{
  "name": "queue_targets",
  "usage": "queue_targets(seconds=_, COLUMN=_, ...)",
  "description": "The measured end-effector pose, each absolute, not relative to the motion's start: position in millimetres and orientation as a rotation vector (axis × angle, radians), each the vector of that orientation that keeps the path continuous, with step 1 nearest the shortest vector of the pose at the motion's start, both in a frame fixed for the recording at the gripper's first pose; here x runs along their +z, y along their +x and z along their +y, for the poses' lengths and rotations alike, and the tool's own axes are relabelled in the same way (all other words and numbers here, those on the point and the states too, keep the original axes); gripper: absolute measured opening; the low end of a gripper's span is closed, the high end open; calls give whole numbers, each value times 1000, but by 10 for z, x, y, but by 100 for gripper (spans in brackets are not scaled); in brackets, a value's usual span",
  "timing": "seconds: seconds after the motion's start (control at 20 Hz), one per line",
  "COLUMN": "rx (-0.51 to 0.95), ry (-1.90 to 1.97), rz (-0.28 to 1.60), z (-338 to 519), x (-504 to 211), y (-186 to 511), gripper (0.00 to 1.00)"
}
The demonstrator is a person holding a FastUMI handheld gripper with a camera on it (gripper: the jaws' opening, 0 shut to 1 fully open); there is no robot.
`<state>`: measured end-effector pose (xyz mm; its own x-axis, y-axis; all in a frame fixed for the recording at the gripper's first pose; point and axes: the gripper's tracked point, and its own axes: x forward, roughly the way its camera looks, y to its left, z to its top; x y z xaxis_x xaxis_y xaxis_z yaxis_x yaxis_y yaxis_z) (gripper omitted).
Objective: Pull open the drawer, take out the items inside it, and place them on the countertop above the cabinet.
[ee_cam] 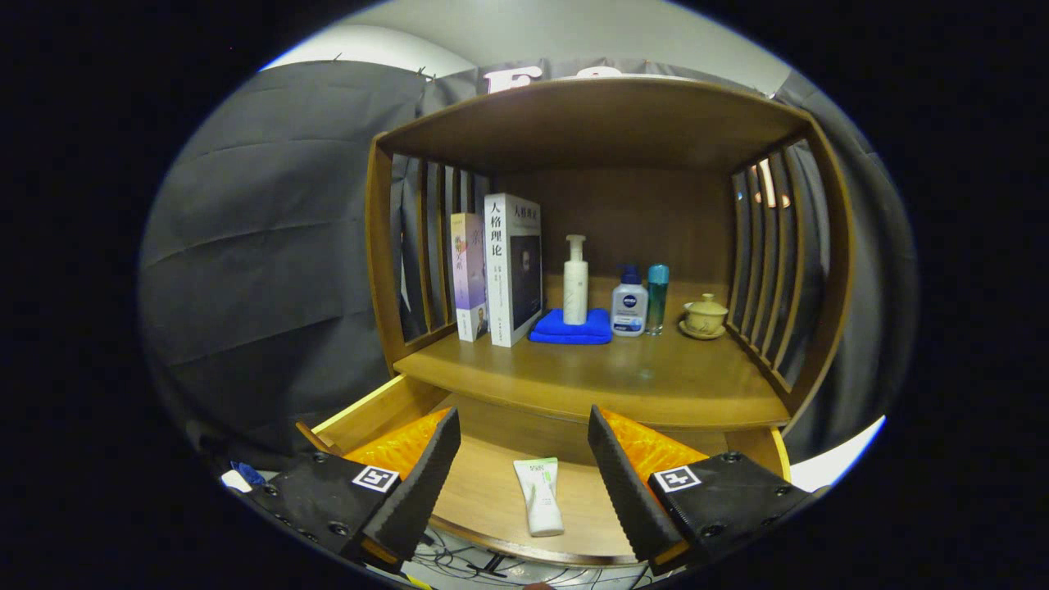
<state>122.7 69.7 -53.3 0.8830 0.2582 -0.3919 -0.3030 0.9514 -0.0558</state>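
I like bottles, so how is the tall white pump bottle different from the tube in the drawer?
The pump bottle stands upright on a blue cloth on the countertop; the tube lies flat in the open drawer, between the fingers of the open gripper. The pump bottle has a pump on top; the tube has a green end. Both are mostly white.

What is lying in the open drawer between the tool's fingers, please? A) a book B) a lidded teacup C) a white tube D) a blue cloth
C: a white tube lies flat on the open drawer floor, between the open tool fingers.
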Motion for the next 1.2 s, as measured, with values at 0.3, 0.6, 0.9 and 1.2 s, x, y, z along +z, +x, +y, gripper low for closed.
queue_targets(seconds=0.3, rx=335, ry=-181, rz=649, z=777, x=-1110, y=1484, gripper=97)
queue_targets(seconds=0.6, rx=342, ry=-235, rz=860, z=752, x=-1616, y=1531, gripper=97)
queue_targets(seconds=0.9, rx=346, ry=-243, rz=1040, z=693, x=-1959, y=1471, gripper=98)
queue_targets(seconds=1.2, rx=330, ry=-283, rz=1140, z=588, x=-2161, y=1448, gripper=98)
